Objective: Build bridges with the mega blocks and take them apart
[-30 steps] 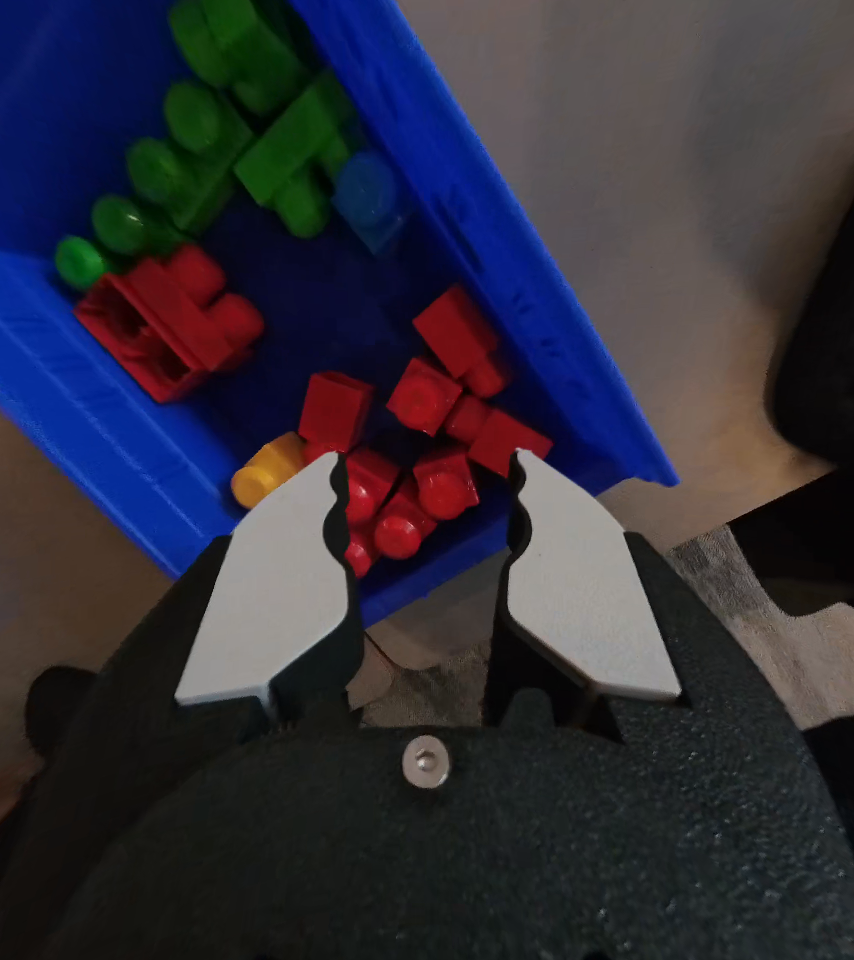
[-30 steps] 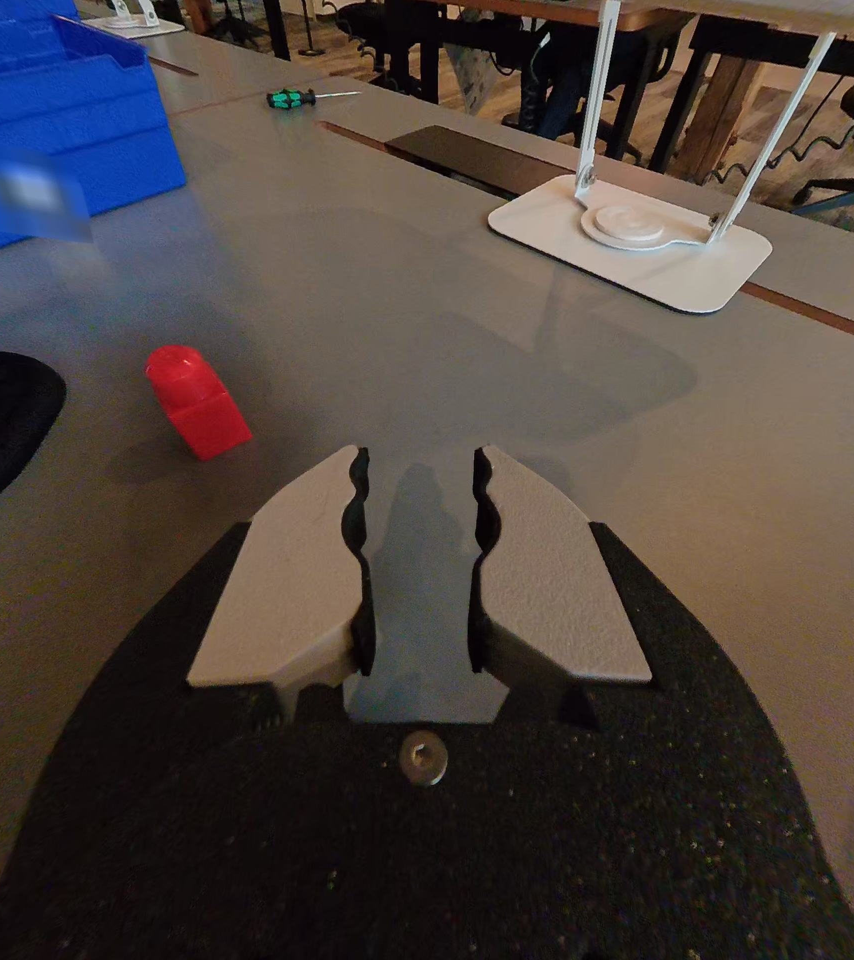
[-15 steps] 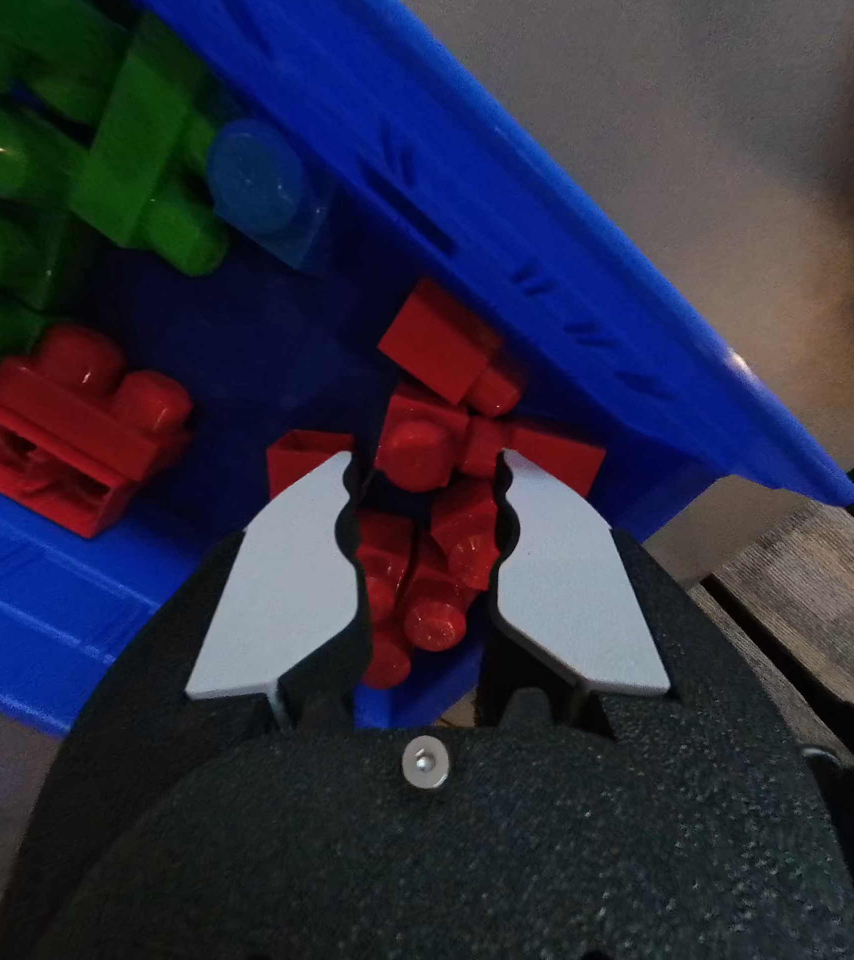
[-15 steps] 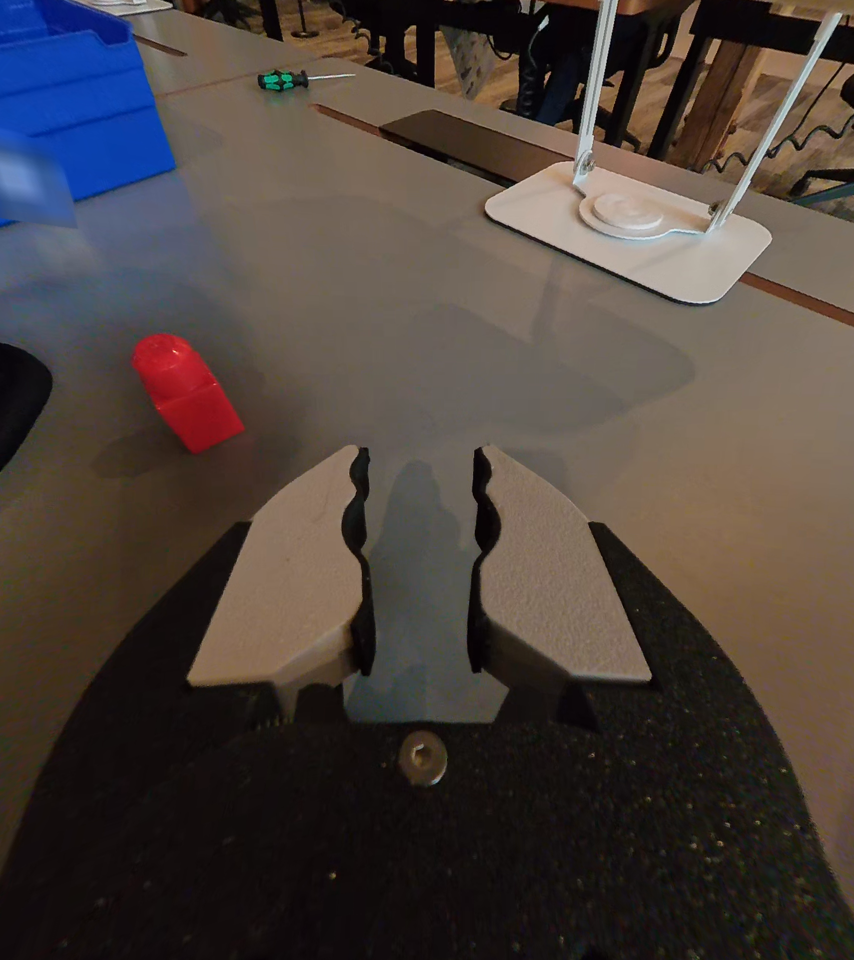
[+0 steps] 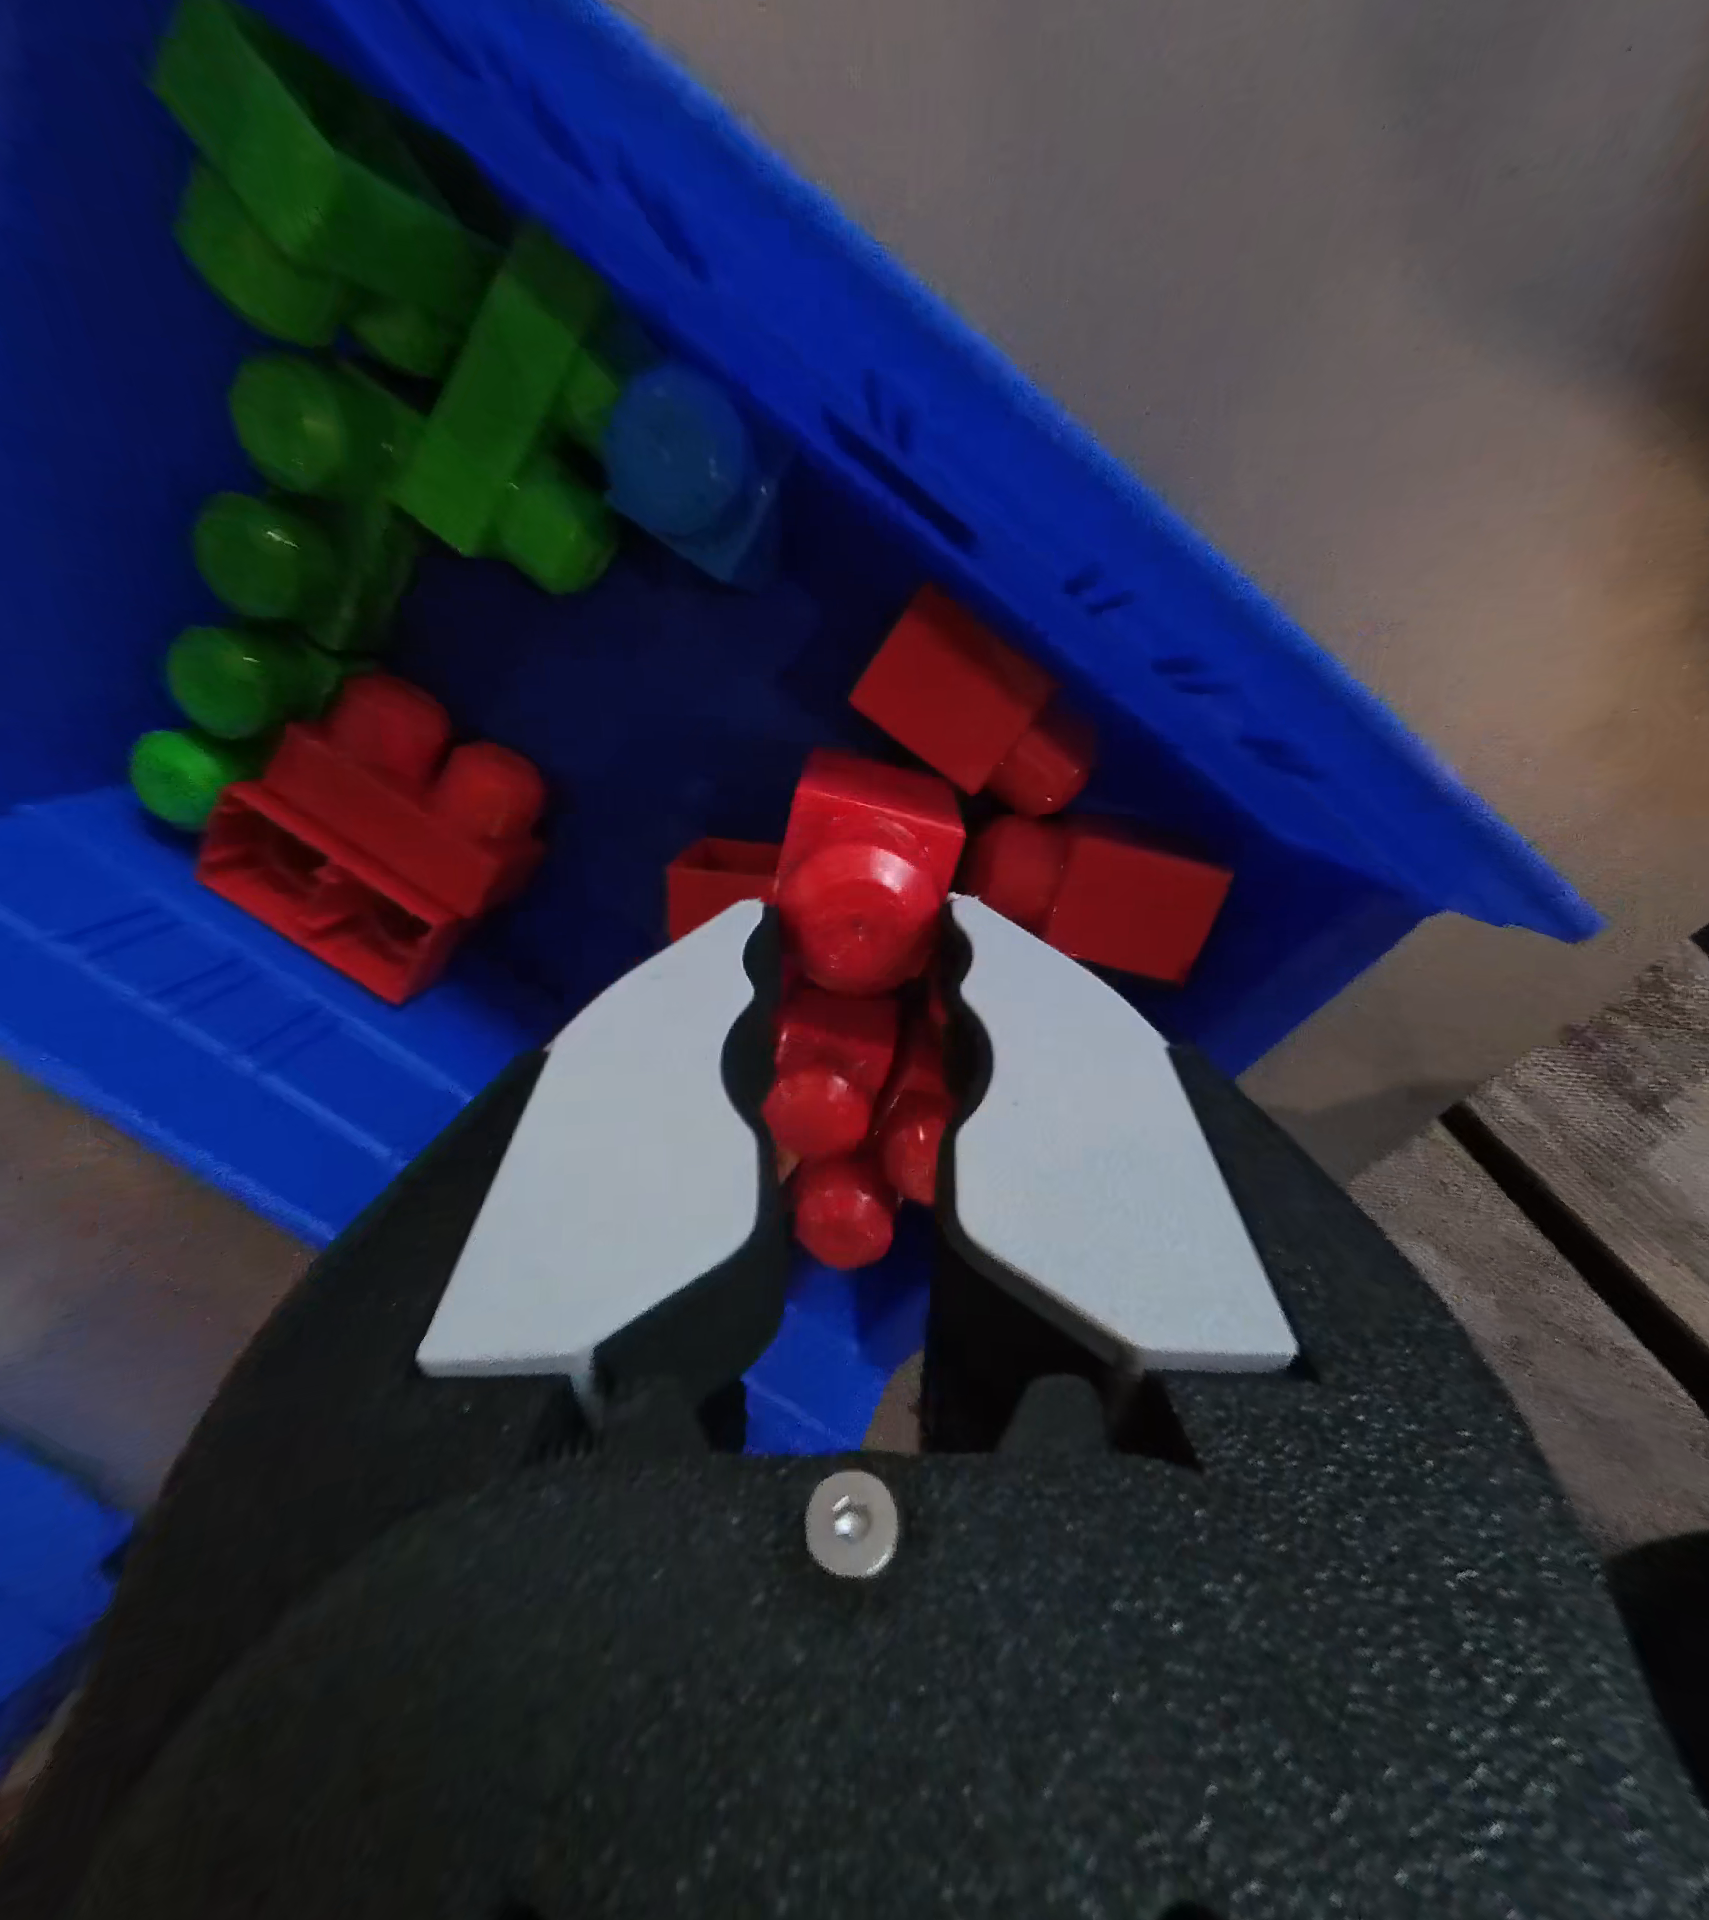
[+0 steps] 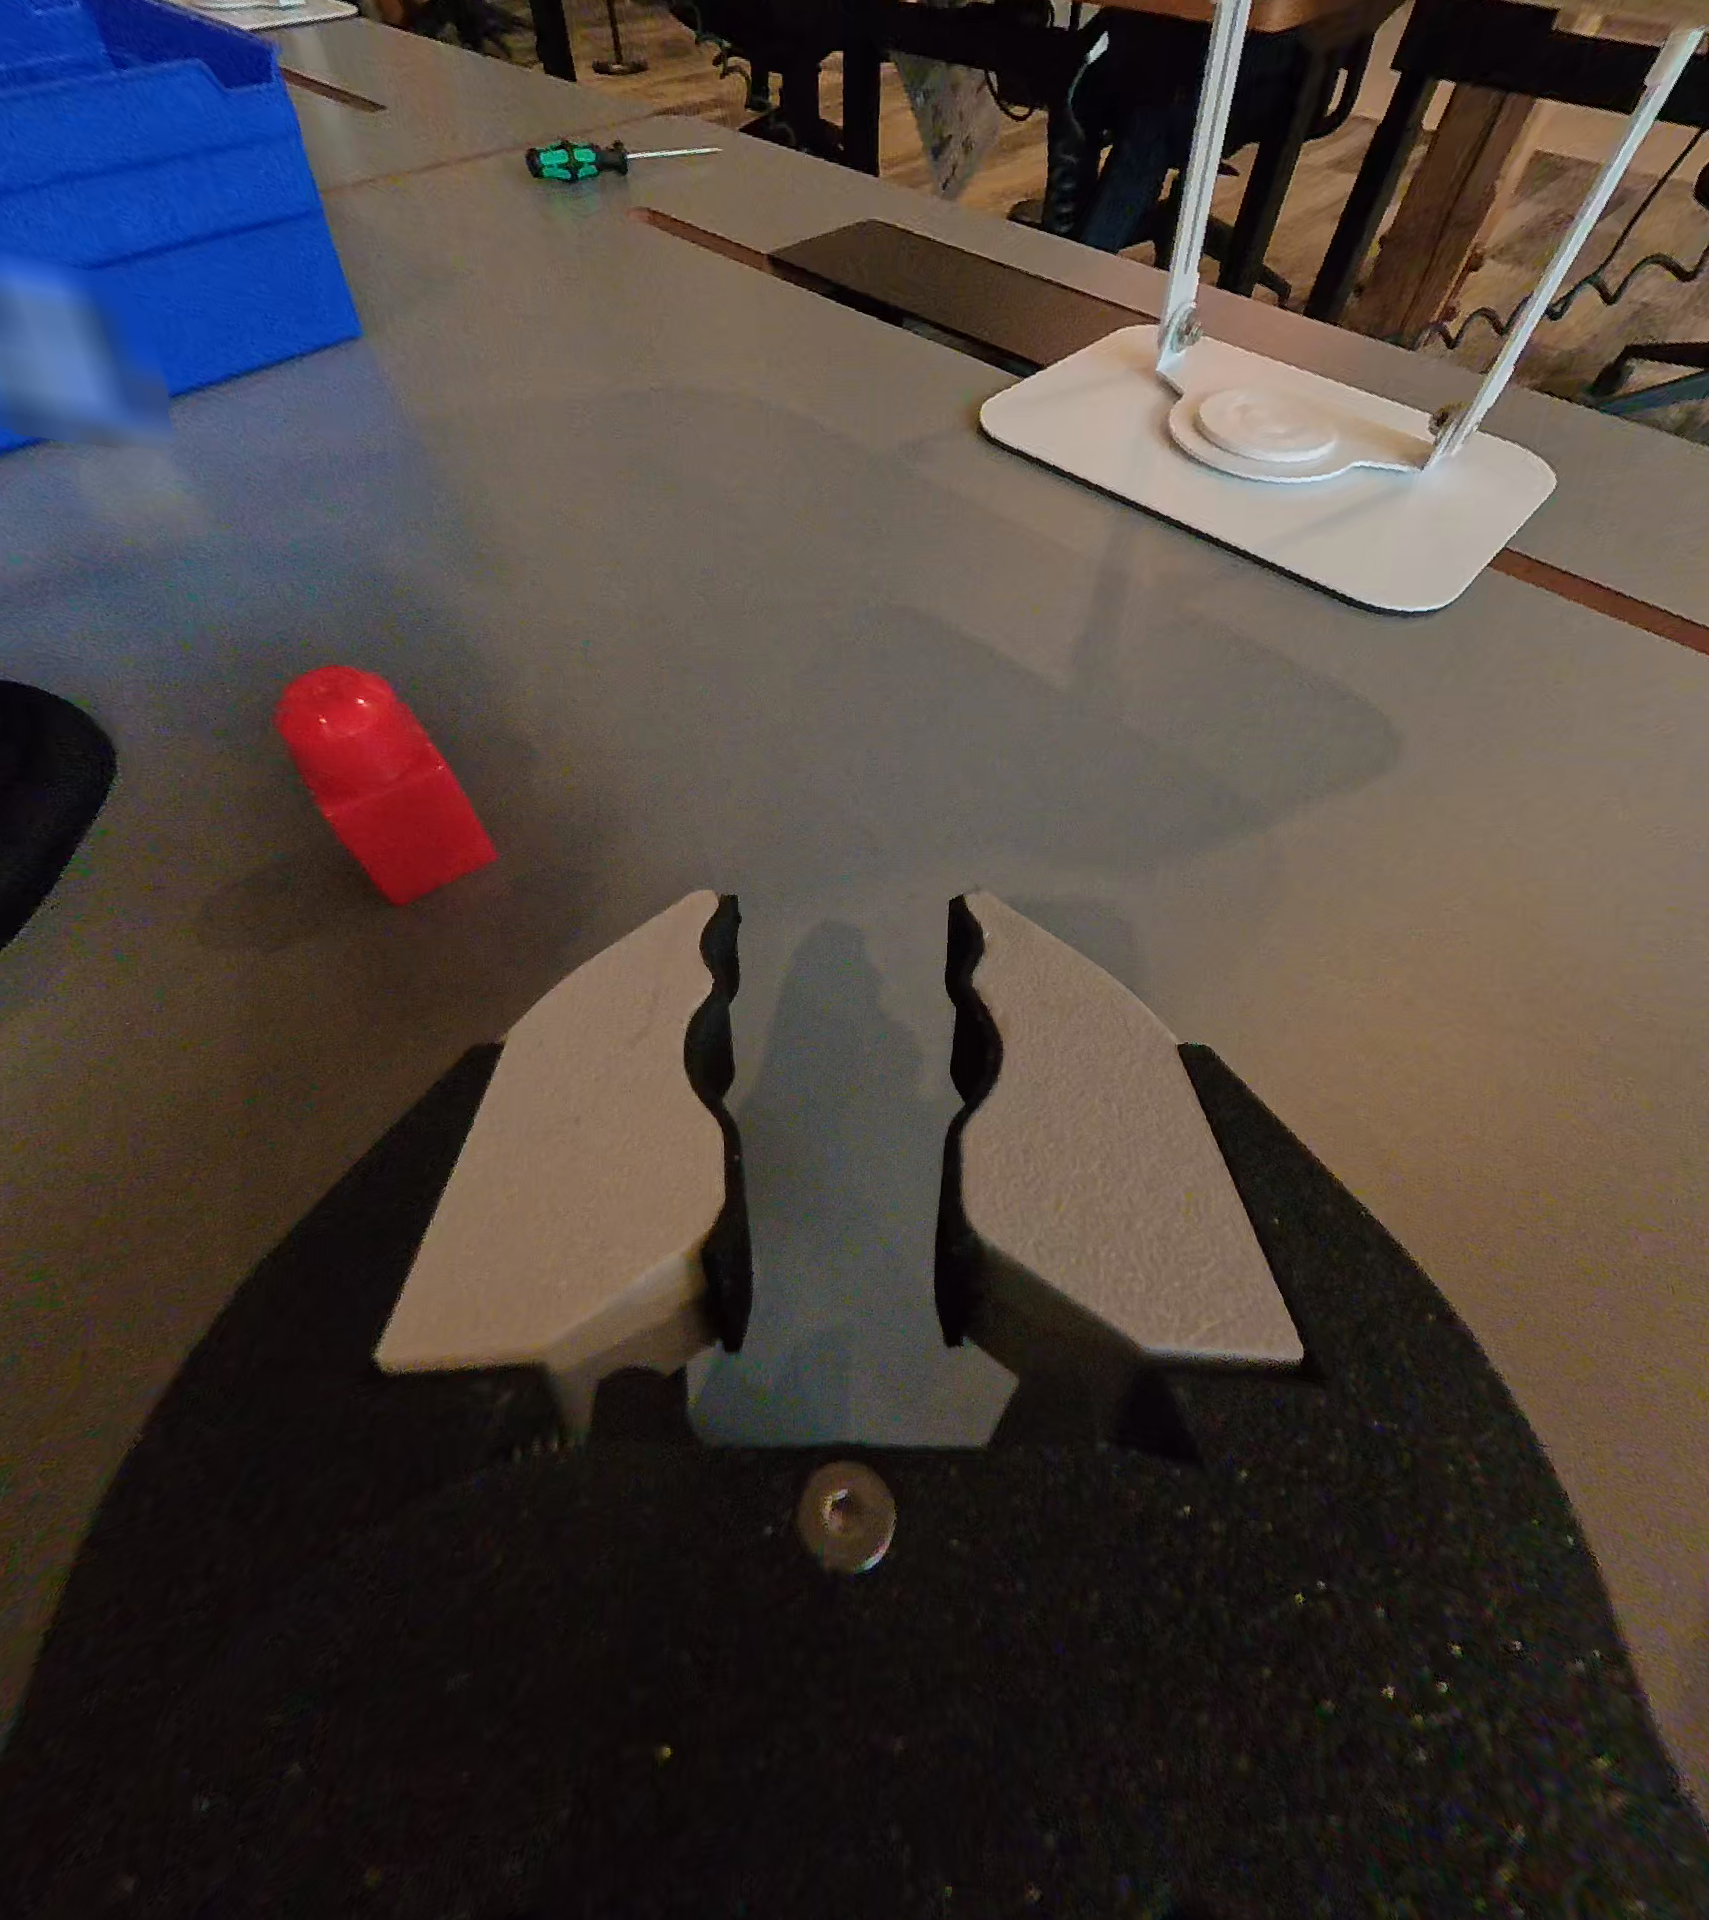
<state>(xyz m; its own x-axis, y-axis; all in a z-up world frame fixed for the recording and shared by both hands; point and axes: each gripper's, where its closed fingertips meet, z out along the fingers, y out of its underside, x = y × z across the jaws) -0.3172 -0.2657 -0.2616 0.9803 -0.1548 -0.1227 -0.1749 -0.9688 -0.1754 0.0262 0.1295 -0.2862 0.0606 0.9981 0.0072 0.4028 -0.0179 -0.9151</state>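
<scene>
Left gripper is clamped on a small red single-stud plastic block, stud toward the camera, above the near corner of the blue plastic bin. More red blocks show between the fingers below it; their count is unclear. Green blocks in the bin are blurred. Right gripper hovers with jaws apart, holding nothing, over the grey table. Another red single-stud block lies tilted to its left
</scene>
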